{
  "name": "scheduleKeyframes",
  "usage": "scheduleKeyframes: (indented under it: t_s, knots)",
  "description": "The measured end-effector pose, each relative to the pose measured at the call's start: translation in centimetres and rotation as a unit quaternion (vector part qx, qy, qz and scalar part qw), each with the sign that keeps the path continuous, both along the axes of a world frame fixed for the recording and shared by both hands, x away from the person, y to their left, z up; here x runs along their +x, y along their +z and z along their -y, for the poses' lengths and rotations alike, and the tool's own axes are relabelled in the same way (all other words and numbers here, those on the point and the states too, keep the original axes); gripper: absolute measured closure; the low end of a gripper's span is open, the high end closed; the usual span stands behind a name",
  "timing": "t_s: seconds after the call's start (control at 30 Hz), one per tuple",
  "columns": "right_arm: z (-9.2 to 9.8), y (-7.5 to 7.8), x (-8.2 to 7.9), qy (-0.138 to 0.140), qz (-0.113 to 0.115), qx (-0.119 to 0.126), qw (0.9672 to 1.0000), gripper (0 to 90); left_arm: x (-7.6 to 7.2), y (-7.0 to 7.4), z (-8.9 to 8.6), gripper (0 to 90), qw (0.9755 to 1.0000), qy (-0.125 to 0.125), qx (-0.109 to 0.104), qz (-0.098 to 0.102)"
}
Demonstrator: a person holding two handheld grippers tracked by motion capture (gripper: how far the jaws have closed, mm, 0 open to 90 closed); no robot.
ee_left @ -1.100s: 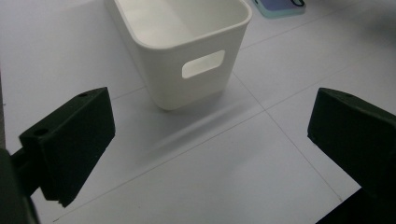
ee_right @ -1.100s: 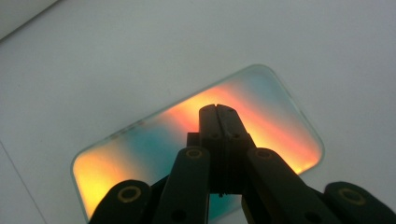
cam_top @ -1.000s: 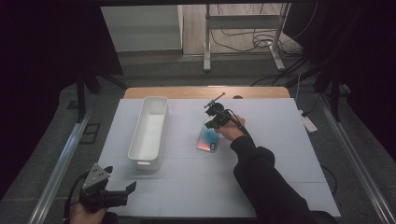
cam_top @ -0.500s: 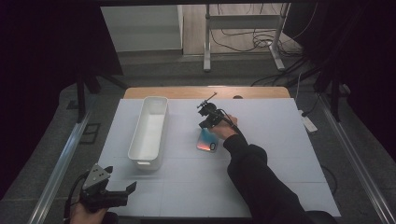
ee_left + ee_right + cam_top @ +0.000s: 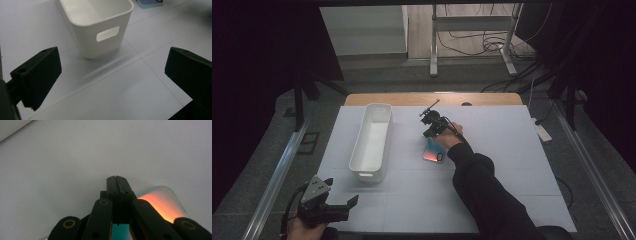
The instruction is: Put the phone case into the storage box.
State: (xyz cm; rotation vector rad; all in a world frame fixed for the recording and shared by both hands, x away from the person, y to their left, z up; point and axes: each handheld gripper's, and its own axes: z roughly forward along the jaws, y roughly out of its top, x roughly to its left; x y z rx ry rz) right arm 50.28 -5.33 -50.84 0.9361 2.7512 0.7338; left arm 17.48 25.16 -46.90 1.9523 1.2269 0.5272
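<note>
A flat card-like thing (image 5: 433,150), glowing orange at one end and teal at the other, lies on the white table near the middle. My right gripper (image 5: 432,126) is at its far end, jaws pressed together with nothing seen between them. In the right gripper view the shut jaws (image 5: 117,180) reach past the flat thing (image 5: 160,205), which lies under them. My left gripper (image 5: 343,207) rests at the table's near left corner, held in a hand. Its jaws (image 5: 112,77) stand wide open and empty, facing the white bin (image 5: 97,27).
The long white bin (image 5: 372,140) stands left of centre, empty inside, a handle slot in its near end. The flat thing's corner (image 5: 150,3) shows beyond it. A wooden strip (image 5: 432,98) edges the table's far side. A white power strip (image 5: 542,131) lies off the right edge.
My right gripper has shifted a little to the left over the flat thing's far end, still shut. The left gripper has stayed put.
</note>
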Motion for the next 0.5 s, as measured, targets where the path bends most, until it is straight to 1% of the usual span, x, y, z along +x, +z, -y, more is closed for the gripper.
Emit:
scheduleKeyframes:
  t_s: [0.33, 0.5]
  knots:
    - [0.9, 0.2, 0.1, -0.01, -0.006, -0.01, 0.9999, 89.2, 0.0, 0.0, 0.0, 1.4, 1.0, 0.0, 0.0, 0.0]
    - [1.7, 0.3, 0.3, -0.018, -0.009, -0.012, 0.9997, 89.2, 0.0, 0.0, 0.0, 1.4, 1.0, 0.0, 0.002, 0.0]
